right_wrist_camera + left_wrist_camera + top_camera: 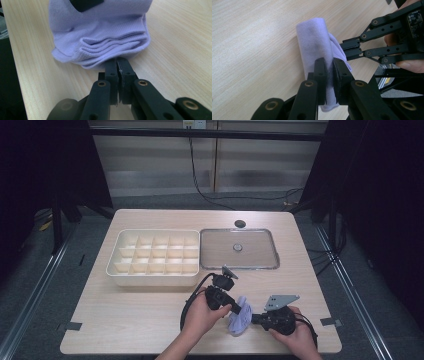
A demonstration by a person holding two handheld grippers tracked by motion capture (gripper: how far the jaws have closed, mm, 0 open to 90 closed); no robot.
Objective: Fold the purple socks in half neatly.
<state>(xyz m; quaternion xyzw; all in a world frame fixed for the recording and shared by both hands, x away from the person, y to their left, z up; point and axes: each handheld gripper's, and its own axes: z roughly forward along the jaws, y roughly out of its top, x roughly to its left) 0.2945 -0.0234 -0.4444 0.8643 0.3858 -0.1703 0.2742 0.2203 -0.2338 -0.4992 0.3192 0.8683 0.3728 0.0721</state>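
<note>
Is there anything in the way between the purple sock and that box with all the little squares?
Nothing visible. The sock, pinched by both tools, sits near the table's front edge, and only bare table lies between it and the box. The box's squares look empty.

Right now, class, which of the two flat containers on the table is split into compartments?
The cream tray on the left, divided into a grid of small compartments. The clear-bottomed metal-rimmed tray beside it, to its right, is one undivided space holding a small round item.

One lilac sock [240, 318], perhaps a folded pair, two tools, one divided box [153, 258], one tray [239, 249].
</note>
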